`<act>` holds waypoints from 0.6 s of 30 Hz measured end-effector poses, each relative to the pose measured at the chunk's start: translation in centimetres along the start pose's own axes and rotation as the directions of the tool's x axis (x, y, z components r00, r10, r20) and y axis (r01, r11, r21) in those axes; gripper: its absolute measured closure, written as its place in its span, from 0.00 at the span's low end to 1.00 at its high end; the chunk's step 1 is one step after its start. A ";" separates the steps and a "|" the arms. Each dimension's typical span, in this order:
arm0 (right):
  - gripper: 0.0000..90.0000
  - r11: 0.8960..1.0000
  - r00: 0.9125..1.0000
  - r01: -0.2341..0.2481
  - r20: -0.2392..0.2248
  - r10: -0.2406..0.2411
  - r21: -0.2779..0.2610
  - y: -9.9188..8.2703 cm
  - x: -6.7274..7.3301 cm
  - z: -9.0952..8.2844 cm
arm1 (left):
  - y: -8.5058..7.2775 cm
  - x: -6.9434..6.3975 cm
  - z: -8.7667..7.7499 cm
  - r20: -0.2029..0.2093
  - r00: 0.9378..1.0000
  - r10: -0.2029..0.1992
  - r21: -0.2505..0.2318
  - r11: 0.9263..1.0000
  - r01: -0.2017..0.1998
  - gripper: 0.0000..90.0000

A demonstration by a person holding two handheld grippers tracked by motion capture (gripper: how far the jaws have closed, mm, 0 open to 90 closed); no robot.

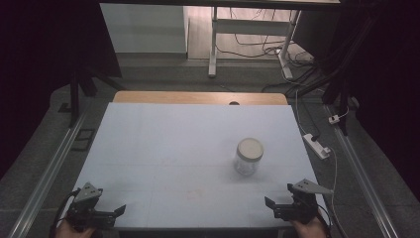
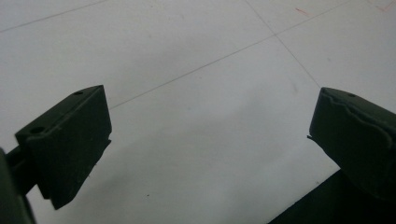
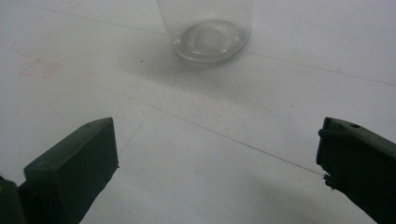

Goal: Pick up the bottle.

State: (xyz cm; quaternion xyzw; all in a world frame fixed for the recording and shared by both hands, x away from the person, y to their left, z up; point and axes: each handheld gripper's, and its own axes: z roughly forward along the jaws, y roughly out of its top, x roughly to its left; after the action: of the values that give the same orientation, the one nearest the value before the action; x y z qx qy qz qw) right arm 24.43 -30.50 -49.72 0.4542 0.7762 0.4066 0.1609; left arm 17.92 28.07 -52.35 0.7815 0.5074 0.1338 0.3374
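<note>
A clear glass jar (image 1: 248,157) with a pale lid stands upright on the white table (image 1: 173,144), right of centre. Its base (image 3: 211,39) shows ahead in the right gripper view. My right gripper (image 1: 270,203) rests near the table's front right corner, below the jar and apart from it; its jaws are wide apart with nothing between them (image 3: 217,154). My left gripper (image 1: 120,210) sits at the front left corner, far from the jar. It is open as well, with bare table between its fingertips (image 2: 208,133).
A wooden strip (image 1: 198,97) runs along the table's far edge. A white power strip (image 1: 317,145) and cables lie on the floor to the right. Metal rails (image 1: 49,168) flank the table. Desk legs (image 1: 214,44) stand beyond.
</note>
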 end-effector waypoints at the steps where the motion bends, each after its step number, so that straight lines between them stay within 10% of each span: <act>1: 0.00 1.000 1.000 -0.003 -0.011 0.003 0.010 0.0 0.0 0.1 | 0.0 0.0 0.0 0.008 1.000 0.000 0.001 1.000 0.000 0.00; 18: 0.00 0.998 0.998 0.045 -0.047 -0.043 0.044 0.1 0.3 0.4 | 0.1 -0.3 0.3 0.003 0.999 0.031 0.034 0.999 -0.032 0.01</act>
State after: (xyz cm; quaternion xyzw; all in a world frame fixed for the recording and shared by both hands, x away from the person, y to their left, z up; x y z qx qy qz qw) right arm 24.62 -30.03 -49.85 0.4311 0.7984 0.3958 0.1414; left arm 18.02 27.63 -52.41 0.7953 0.4967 0.1294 0.3226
